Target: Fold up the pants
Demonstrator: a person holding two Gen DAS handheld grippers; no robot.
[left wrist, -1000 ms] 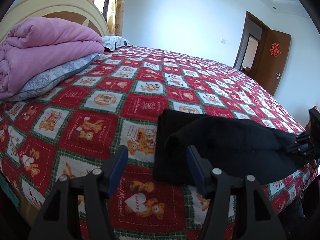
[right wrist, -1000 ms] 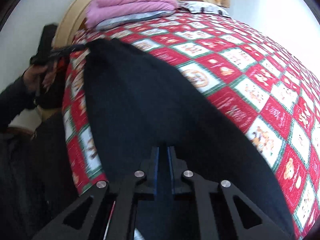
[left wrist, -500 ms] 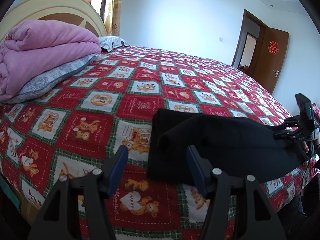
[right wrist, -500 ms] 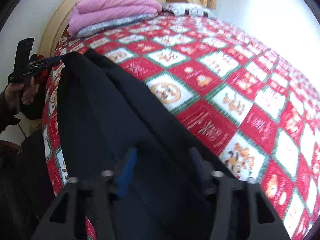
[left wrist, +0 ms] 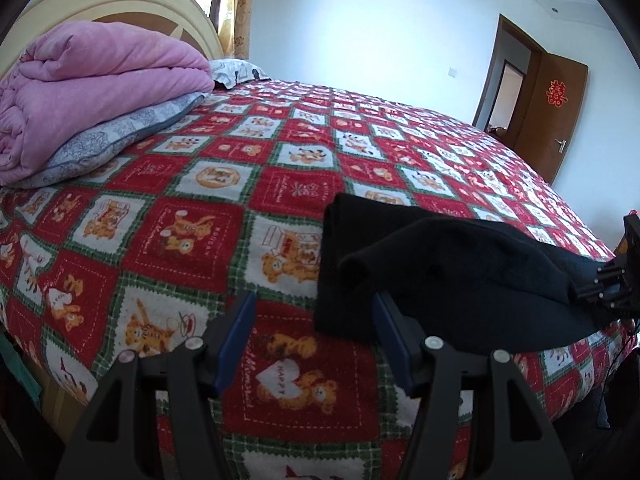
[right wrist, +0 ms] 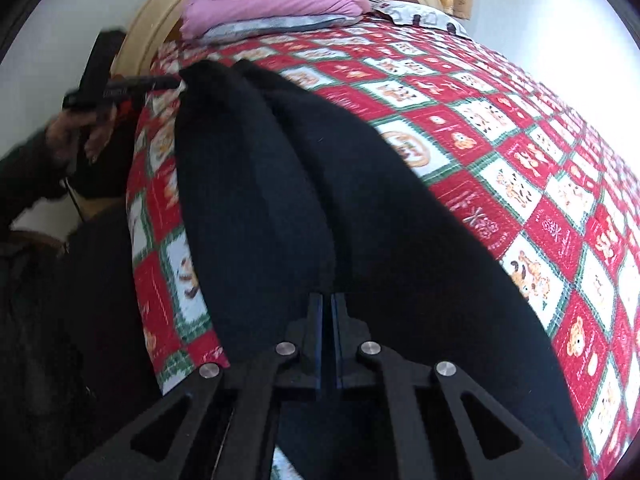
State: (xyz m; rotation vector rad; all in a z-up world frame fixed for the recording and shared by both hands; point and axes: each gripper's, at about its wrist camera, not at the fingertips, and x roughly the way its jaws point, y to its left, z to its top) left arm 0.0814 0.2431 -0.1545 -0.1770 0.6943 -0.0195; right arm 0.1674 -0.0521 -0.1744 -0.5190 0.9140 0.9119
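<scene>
Black pants (left wrist: 440,276) lie folded lengthwise along the near edge of the bed, on a red patterned bedspread (left wrist: 200,232). My left gripper (left wrist: 314,340) is open and empty, just short of the pants' left end. In the right wrist view the pants (right wrist: 320,208) stretch away from me. My right gripper (right wrist: 330,308) is shut on the pants' near end. It also shows at the right edge of the left wrist view (left wrist: 612,288). The left gripper shows in the right wrist view (right wrist: 120,88), held by a hand at the far end.
A folded pink quilt (left wrist: 88,92) lies on a grey pillow (left wrist: 120,140) by the headboard (left wrist: 112,12). A second pillow (left wrist: 236,72) lies behind it. A brown door (left wrist: 552,116) stands open at the far right. The bed's near edge drops off just below my grippers.
My right gripper opened half a second ago and has shut again on the pants' end. The left gripper stayed open and drew slightly nearer to the pants.
</scene>
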